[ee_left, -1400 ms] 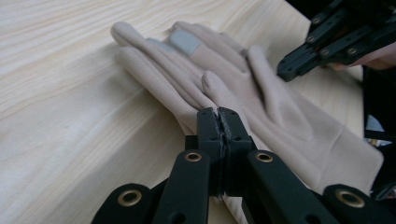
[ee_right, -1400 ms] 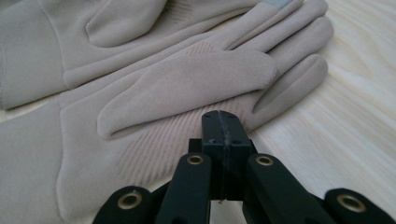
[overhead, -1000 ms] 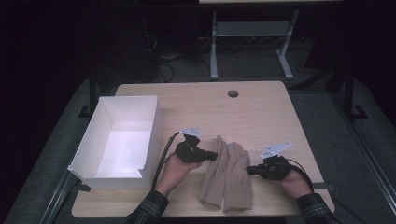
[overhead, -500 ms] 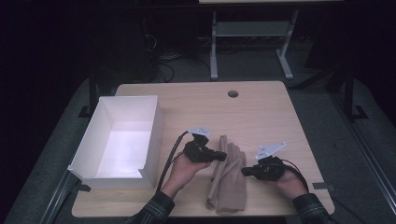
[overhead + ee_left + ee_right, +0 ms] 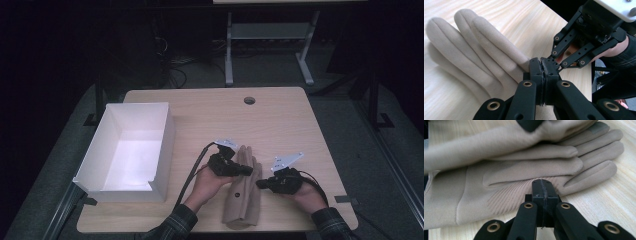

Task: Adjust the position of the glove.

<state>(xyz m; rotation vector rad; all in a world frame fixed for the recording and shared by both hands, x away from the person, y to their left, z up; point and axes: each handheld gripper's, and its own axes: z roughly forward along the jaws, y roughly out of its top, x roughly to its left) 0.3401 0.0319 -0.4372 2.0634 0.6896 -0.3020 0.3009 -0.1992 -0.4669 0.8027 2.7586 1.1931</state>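
Two beige gloves [image 5: 242,202] lie stacked near the table's front edge, fingers pointing away from the person. My left gripper [image 5: 248,171] is shut on the upper glove [image 5: 474,50] and holds its side lifted and folded over the lower glove [image 5: 524,172]. In the right gripper view the left gripper [image 5: 529,123] is a dark blur at the top with fabric draped from it. My right gripper [image 5: 259,184] is shut, its tip [image 5: 542,185] against the lower glove's near edge by the ribbed patch. No fabric shows between its jaws. The right gripper [image 5: 549,60] nearly meets the left gripper's tip [image 5: 542,65].
A white open box [image 5: 165,145] stands on the left side of the wooden table [image 5: 280,120]. A round cable hole [image 5: 249,100] sits near the far edge. Beyond the table are a dark floor and a metal frame.
My left gripper has moved right across the gloves, drawing the upper glove's side with it, so the pile looks narrower. The right gripper has stayed about where it was.
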